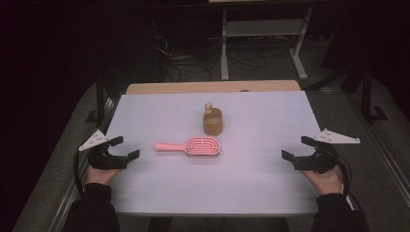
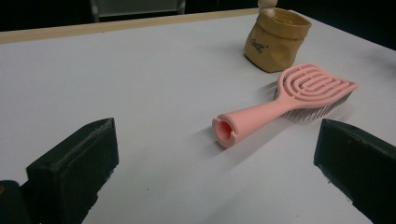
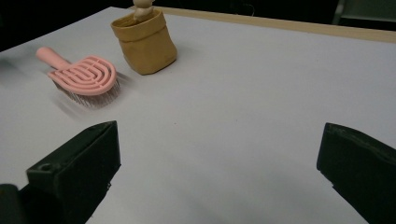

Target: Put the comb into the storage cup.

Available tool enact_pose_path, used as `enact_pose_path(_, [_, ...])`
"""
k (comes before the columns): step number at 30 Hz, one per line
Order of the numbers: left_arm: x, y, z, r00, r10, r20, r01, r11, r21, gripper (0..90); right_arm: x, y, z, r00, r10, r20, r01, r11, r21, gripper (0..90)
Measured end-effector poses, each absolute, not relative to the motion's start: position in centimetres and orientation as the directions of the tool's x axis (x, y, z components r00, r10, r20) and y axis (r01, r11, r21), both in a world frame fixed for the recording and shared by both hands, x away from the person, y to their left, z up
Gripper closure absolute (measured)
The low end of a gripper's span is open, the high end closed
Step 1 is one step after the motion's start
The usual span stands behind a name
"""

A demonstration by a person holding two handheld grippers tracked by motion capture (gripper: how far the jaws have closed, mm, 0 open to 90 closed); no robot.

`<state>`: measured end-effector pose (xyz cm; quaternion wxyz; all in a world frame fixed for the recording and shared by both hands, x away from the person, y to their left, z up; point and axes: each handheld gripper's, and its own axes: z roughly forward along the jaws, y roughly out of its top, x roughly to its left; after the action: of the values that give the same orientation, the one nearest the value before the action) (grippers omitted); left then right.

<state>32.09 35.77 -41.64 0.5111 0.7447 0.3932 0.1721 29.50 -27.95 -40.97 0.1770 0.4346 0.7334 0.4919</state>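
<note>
A pink hairbrush [image 1: 191, 146] lies bristles down in the middle of the white table [image 1: 251, 183], its handle pointing left. Just behind it stands a small tan paper bag [image 1: 212, 122] with a pale object poking out of its top. My left gripper [image 1: 124, 147] rests open at the table's left edge, aimed at the brush handle [image 2: 247, 122], well short of it. At the right edge my right gripper [image 1: 296, 147] is open too, with nothing between its jaws. From the right gripper view the hairbrush [image 3: 84, 77] and the bag [image 3: 145, 42] sit at the far left.
A wooden strip [image 1: 212, 87] borders the table's far edge. Beyond it the floor is dark, with cables and a white frame's legs [image 1: 225, 53]. Bare table surface lies between each gripper and the brush.
</note>
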Motion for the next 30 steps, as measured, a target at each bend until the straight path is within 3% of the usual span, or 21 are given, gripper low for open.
enact_pose_path(30, [31.93,35.93,-41.25,0.643,0.750,-0.156,0.431,-0.186,0.883,0.0,28.87,-27.21,-41.59,-0.585,0.795,0.160,0.492,0.190,0.850,0.0])
